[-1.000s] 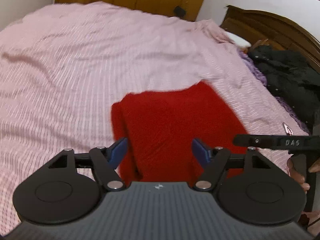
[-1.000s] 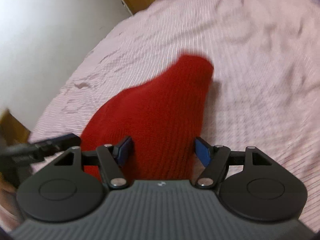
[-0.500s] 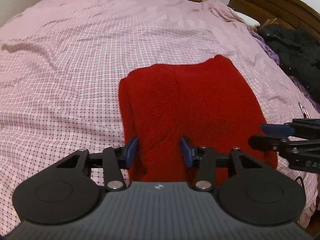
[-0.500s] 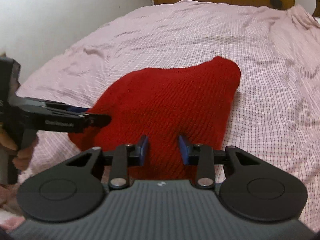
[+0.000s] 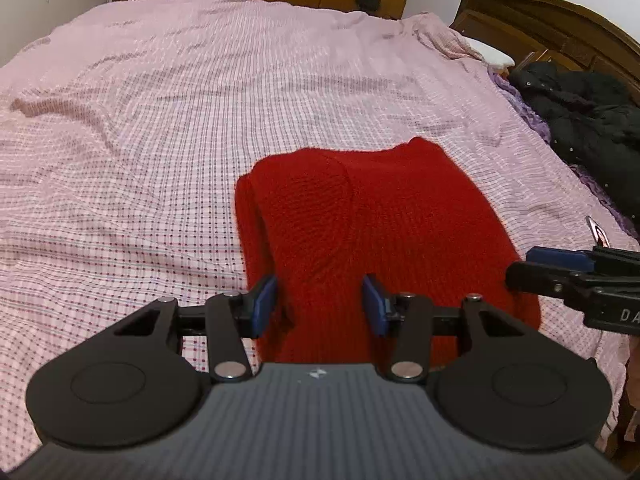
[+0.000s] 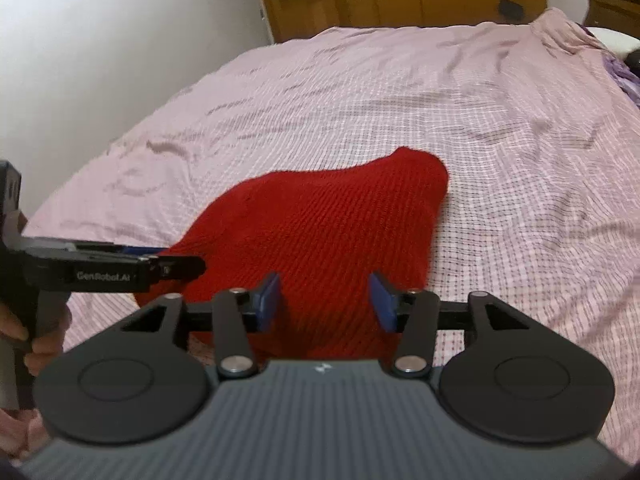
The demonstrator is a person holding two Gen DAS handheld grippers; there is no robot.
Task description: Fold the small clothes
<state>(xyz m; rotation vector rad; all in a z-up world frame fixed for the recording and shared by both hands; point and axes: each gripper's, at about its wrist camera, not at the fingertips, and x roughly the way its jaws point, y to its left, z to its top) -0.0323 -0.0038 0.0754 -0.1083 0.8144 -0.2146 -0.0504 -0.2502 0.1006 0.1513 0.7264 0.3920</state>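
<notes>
Opening over the red sweater, the left gripper and right gripper seemingly hold nothing; a careless regrasp could undo the fold ahead.

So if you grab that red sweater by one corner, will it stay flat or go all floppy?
Probably floppy: the red sweater is soft knit and already bends over itself in a fold. It likely won't slip much, since the bumpy knit gives grip. It looks thick, so maybe a bit heavy.
</notes>
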